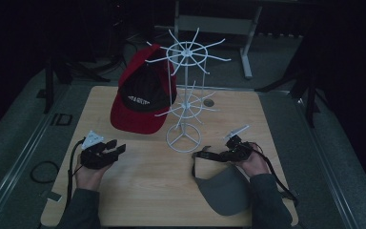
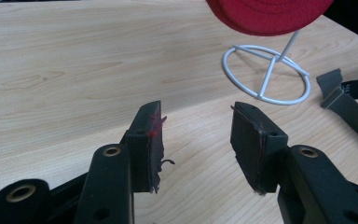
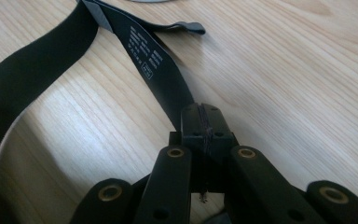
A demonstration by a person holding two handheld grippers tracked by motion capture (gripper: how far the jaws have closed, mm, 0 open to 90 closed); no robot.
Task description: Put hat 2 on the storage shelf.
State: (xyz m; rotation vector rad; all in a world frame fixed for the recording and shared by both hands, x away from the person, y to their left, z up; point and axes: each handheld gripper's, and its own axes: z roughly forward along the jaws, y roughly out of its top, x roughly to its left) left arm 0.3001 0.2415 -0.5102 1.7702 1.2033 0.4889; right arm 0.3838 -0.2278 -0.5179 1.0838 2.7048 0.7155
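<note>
The grey visor [image 1: 226, 190] lies at the lower right of the high view, on the desk [image 1: 143, 186], its black strap [image 3: 161, 74] trailing up-left toward the rack base. The right tongs [image 3: 204, 122] are clamped shut on that strap, pinching a thin band of it near the printed label [image 3: 144, 51]. The left tongs [image 2: 196, 140] hover at the lower left, spread apart with nothing between them. Centre frame stands the white wire rack [image 1: 186, 95], with a red cap [image 1: 140, 98] hung on its left arms. My worry: the grip is only on a narrow strap, so lifting could let the visor swing, slip free, or snag a prong and tip the light rack.
</note>
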